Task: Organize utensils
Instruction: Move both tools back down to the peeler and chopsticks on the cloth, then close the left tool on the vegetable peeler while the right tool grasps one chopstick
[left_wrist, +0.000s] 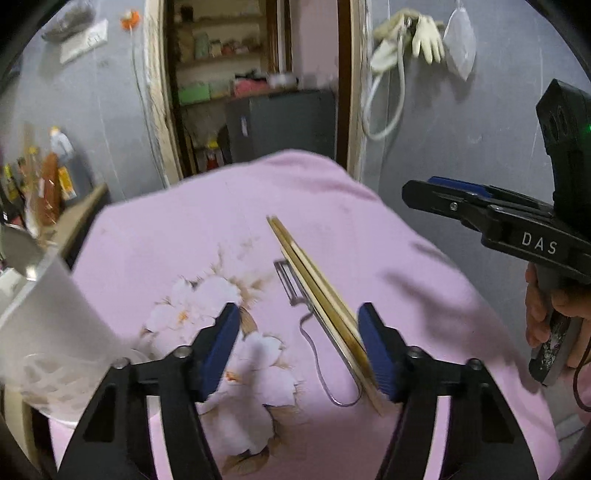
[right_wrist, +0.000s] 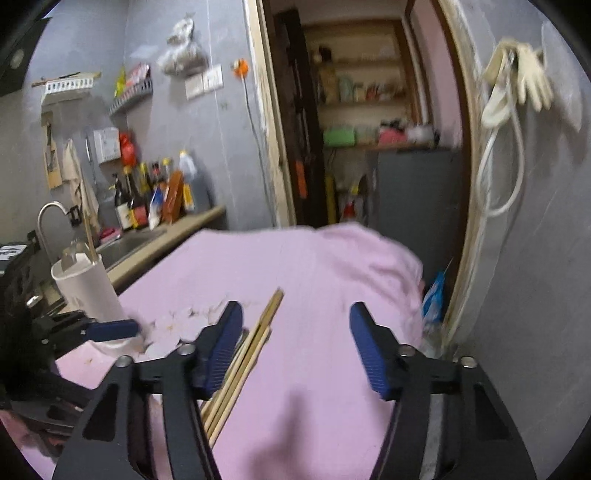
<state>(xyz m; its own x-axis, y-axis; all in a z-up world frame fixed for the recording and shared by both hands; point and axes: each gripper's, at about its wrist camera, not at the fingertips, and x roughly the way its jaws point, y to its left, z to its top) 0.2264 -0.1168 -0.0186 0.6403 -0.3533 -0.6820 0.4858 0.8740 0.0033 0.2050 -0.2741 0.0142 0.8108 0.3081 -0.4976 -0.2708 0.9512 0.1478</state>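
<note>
Wooden chopsticks lie together on the pink flowered cloth, with a metal peeler beside them on the left. My left gripper is open above the cloth, its right finger close to the chopsticks' near end. A white utensil holder stands at the left edge; in the right wrist view the holder has a utensil in it. My right gripper is open and empty; the chopsticks lie under its left finger. The right gripper also shows in the left wrist view, raised at the right.
A kitchen counter with a sink, tap and bottles runs along the left. An open doorway to a storeroom is behind the table. Gloves and a hose hang on the right wall.
</note>
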